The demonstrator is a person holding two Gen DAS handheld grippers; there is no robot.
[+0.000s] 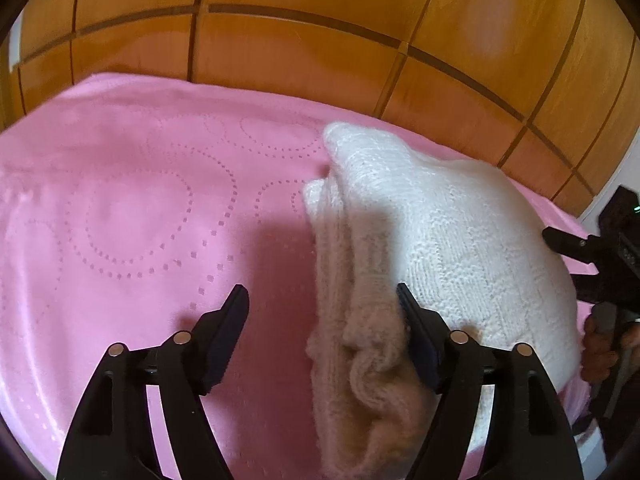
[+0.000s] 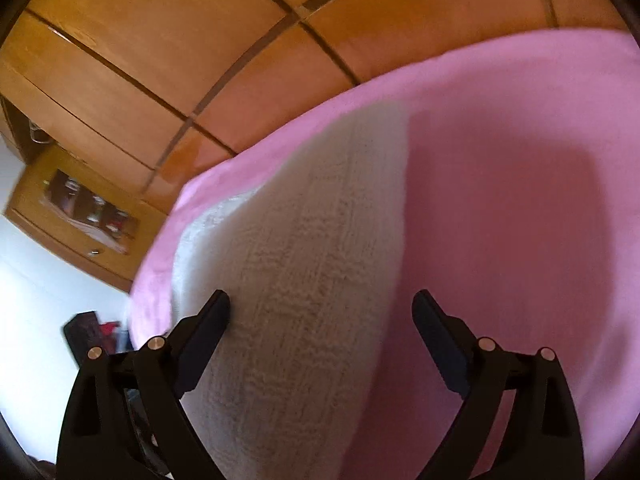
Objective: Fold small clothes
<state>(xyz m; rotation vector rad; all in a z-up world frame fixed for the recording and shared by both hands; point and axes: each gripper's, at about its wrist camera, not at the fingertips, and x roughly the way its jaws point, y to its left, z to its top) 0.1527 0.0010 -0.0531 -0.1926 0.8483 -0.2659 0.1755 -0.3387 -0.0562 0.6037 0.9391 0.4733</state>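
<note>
knit (image 1: 440, 232) – white, folded, on pink blanket (image 1: 120, 208); near end cut off | left hand-held gripper (image 1: 320, 300) – open, 1 finger touching knit | right hand-held gripper (image 2: 320, 304) – open over knit, blurred

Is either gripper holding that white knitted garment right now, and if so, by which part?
Nothing is held. The left gripper and right gripper both stand open over the folded white knit garment, which rests on the pink blanket.

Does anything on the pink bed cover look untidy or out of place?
Slightly. The white knitted garment lies folded on the pink cover, but its near-left edge is bunched and rumpled, not flat.
</note>
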